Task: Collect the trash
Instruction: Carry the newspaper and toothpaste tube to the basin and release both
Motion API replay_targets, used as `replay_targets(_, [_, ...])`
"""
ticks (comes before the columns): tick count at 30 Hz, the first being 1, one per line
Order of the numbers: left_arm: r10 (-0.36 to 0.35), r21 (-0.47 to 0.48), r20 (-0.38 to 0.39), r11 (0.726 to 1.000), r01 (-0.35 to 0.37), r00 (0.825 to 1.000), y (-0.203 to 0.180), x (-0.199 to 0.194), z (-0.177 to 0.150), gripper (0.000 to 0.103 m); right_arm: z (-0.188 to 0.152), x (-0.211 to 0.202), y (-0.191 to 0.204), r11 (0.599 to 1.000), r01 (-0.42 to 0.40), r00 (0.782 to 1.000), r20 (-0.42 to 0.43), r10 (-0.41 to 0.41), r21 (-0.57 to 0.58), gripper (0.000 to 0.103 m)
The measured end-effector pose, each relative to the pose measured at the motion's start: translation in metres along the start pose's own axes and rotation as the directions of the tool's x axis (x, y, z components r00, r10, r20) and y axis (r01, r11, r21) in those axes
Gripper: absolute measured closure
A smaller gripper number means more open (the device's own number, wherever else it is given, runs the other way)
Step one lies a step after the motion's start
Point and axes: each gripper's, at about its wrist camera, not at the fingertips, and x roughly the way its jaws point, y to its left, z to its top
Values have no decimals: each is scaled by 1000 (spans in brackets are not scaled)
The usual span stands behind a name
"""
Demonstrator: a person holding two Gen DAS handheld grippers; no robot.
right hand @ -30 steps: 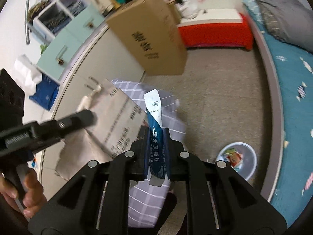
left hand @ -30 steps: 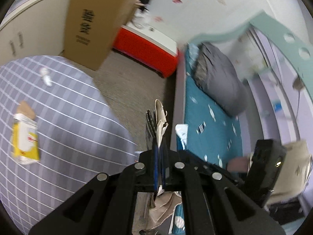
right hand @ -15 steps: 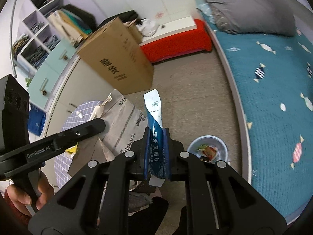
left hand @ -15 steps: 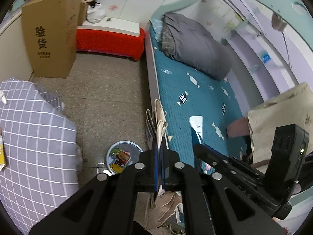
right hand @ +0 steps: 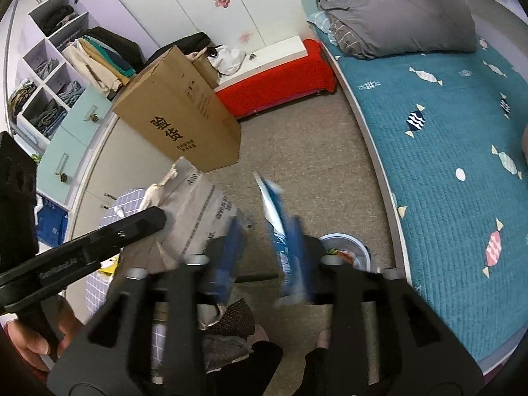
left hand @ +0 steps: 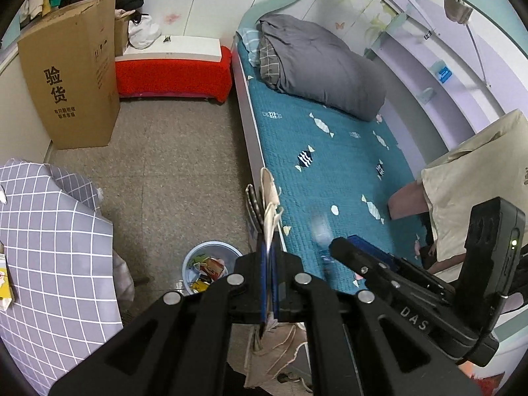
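Observation:
My left gripper (left hand: 270,264) is shut on a torn piece of grey-brown cardboard (left hand: 269,198), seen edge-on; it shows flat in the right wrist view (right hand: 194,208). My right gripper (right hand: 260,247) is open, its jaws spread wide and blurred. A blue and white wrapper (right hand: 280,221) hangs loose by the right finger above the floor. A light blue bin (left hand: 211,264) with colourful wrappers stands on the floor below both grippers; it also shows in the right wrist view (right hand: 346,247). The right gripper shows in the left wrist view (left hand: 349,250).
A table with a grey checked cloth (left hand: 49,247) is at the left, with a yellow packet (left hand: 5,283) on it. A teal bed (left hand: 330,165) runs along the right. A tall cardboard box (left hand: 69,76) and a red bench (left hand: 171,72) stand at the back.
My right gripper has opened and let go of the blue wrapper, which is slipping down. Both grippers have swung from the table toward the bin on the floor.

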Motion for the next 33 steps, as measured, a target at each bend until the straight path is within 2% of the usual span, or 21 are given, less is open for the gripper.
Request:
replay_targets(7, [24, 16, -2, 1000, -24, 1000, -2, 3, 4, 101, 4, -2, 1, 1000, 5, 1000, 15, -5, -6, 53])
replay_targets(15, [39, 77, 6, 996, -40, 999, -16, 5, 8, 100, 6, -13, 3, 1000, 25, 998, 56, -25, -7, 50])
replay_targets(33, [24, 158, 39, 987, -30, 999, -40, 6, 11, 98, 3, -40, -4, 998, 67, 987, 146, -66, -2, 47])
